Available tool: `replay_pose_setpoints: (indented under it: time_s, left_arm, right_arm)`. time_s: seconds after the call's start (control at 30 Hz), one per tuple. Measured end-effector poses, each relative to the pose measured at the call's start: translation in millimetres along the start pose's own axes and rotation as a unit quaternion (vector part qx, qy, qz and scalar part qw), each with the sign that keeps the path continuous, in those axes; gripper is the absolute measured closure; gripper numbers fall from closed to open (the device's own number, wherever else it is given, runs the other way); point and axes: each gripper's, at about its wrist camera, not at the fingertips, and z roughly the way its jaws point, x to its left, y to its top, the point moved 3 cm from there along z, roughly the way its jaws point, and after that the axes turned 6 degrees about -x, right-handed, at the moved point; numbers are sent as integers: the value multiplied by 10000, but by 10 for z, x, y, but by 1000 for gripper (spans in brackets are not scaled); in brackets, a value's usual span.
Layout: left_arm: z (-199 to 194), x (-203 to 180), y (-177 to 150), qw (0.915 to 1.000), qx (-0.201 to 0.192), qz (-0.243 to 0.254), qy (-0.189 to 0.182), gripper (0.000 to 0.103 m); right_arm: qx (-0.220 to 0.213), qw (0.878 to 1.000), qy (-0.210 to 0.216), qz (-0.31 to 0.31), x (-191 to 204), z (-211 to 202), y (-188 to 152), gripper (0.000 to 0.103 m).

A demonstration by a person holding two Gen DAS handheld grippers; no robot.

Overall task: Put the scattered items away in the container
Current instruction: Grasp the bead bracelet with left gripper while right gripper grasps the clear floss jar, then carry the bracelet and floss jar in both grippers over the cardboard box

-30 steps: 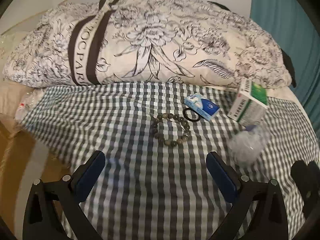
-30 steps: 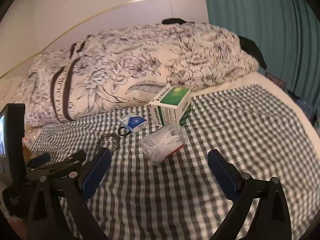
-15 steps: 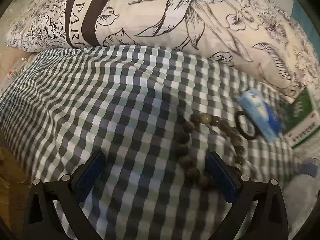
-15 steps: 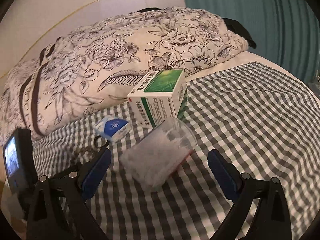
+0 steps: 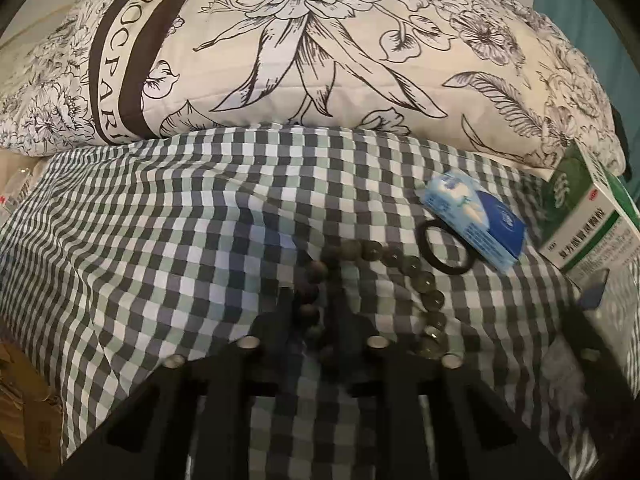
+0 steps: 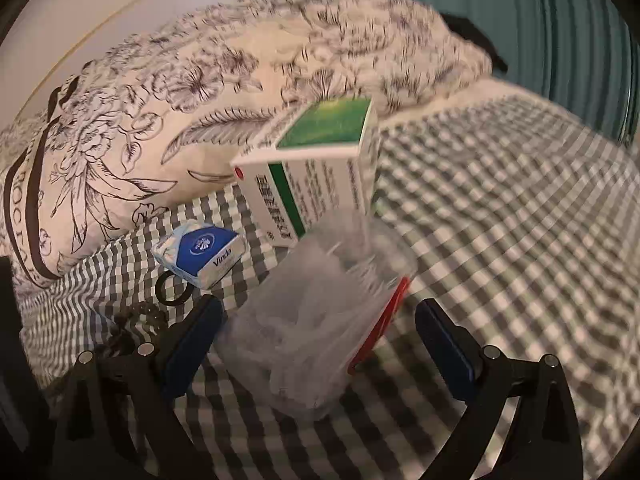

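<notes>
A dark bead bracelet (image 5: 400, 264) lies on the checked cloth (image 5: 160, 240). My left gripper (image 5: 314, 312) is shut on the bracelet's left side. Beside it lie a black hair tie (image 5: 444, 248), a blue tissue pack (image 5: 476, 220) and a green-and-white medicine box (image 5: 588, 224). In the right wrist view, my right gripper (image 6: 316, 344) is open, with its fingers on either side of a clear plastic container (image 6: 316, 320) holding white sticks. The tissue pack (image 6: 200, 252) and medicine box (image 6: 312, 176) lie just beyond it.
A large floral pillow (image 5: 320, 48) lies along the far edge of the cloth. A teal curtain (image 6: 560, 20) hangs at the right. A cardboard box (image 5: 24, 420) shows at lower left. The checked cloth (image 6: 520, 220) stretches to the right of the container.
My left gripper has closed from wide open onto the bracelet's left side. My right gripper has moved forward, so the clear container now sits between its fingers.
</notes>
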Motion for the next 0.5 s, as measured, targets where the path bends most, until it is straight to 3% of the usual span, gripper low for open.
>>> replay_pose_setpoints:
  time_s: [0.07,0.23,0.5]
  left_arm:
    - [-40,26,-12,9999,88,-15,-127,92]
    - [-226,226,-84,9987,189,-257,-396,92]
    - [-846,329,-190,9987,2,-181,-482,92]
  right_arm:
    - [325,9995,-29,1,-17,143,-14,5]
    - [127,9990,412,-116,-107,-62,-15,25]
    - [-113,9955,811,-486,-432,-768,-145,33]
